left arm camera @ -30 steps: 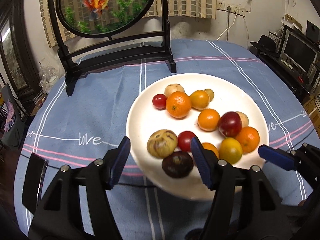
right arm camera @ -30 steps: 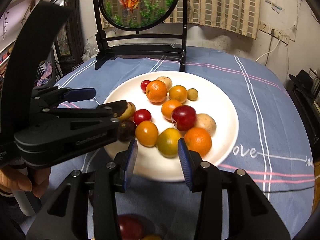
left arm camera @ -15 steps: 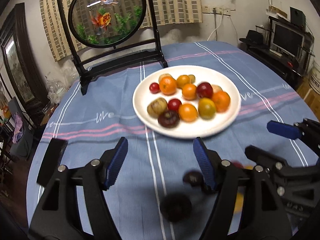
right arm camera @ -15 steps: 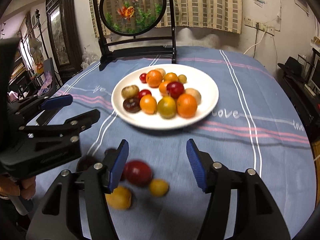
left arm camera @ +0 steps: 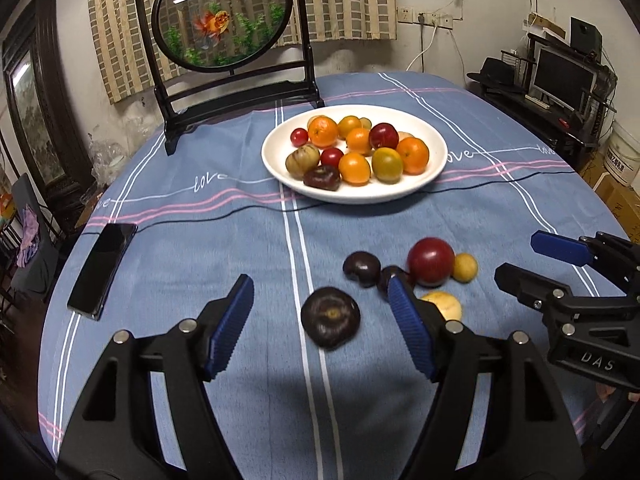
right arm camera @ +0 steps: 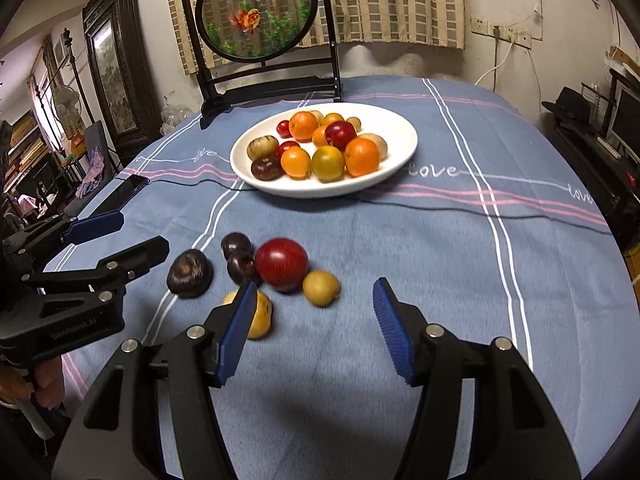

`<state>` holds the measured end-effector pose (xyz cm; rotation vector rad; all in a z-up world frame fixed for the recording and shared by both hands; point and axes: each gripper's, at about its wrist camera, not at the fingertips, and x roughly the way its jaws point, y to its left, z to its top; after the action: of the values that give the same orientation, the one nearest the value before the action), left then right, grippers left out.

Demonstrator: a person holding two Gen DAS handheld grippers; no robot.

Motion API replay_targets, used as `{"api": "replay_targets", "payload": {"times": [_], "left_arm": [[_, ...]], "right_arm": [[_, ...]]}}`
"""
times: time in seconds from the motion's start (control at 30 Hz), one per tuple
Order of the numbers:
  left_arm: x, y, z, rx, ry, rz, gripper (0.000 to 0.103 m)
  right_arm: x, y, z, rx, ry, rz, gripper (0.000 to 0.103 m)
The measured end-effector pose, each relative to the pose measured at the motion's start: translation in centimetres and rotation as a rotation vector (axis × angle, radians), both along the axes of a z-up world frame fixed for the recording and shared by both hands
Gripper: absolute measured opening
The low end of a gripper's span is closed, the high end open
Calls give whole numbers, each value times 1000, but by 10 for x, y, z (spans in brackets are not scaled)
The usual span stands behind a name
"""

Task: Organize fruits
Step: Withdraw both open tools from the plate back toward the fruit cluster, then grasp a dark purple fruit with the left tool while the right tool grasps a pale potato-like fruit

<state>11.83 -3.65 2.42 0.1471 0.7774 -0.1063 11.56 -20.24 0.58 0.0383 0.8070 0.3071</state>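
Observation:
A white plate [left arm camera: 434,174] [right arm camera: 394,170] on the blue cloth holds several oranges, red plums, yellowish and dark fruits. Nearer to me, loose fruits lie on the cloth: a big dark purple one [left arm camera: 330,322] [right arm camera: 190,273], two small dark ones [left arm camera: 362,268], a red plum [left arm camera: 430,260] [right arm camera: 281,264], a small yellow one [left arm camera: 464,267] [right arm camera: 321,288] and a yellow-orange one [right arm camera: 260,314] half hidden by a finger. My left gripper [left arm camera: 319,282] is open over the big purple fruit, without touching it. My right gripper [right arm camera: 315,284] is open and empty, just short of the small yellow fruit.
A black phone [left arm camera: 102,264] lies at the left of the table. A thin black cable [left arm camera: 200,218] runs across the cloth in front of the plate. A round goldfish screen on a black stand [left arm camera: 224,20] rises behind the plate. Desks and a monitor stand off to the right.
Both grippers have drawn back from the plate toward the near side of the table, and the loose fruits came into view. The right jaws stand wider than a second ago.

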Motion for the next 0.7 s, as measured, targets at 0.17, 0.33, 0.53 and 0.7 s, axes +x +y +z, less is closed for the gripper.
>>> {"api": "replay_targets", "payload": {"times": [0.17,0.33,0.53,0.7], "left_arm": [[1,0,-6,-4,21,4,71],[3,2,-13,-4,42,6,71],[3,2,-27,-10,83,1,71],[3,10,-46,-39,147,5,71]], "right_arm": [[-5,-4,-7,0,16,-4,61],[-7,-7,-9,5,20,-13,61],[-9,-9,-12,10,28,-11,61],[-13,-10,-18,11,42,-9,61]]}}
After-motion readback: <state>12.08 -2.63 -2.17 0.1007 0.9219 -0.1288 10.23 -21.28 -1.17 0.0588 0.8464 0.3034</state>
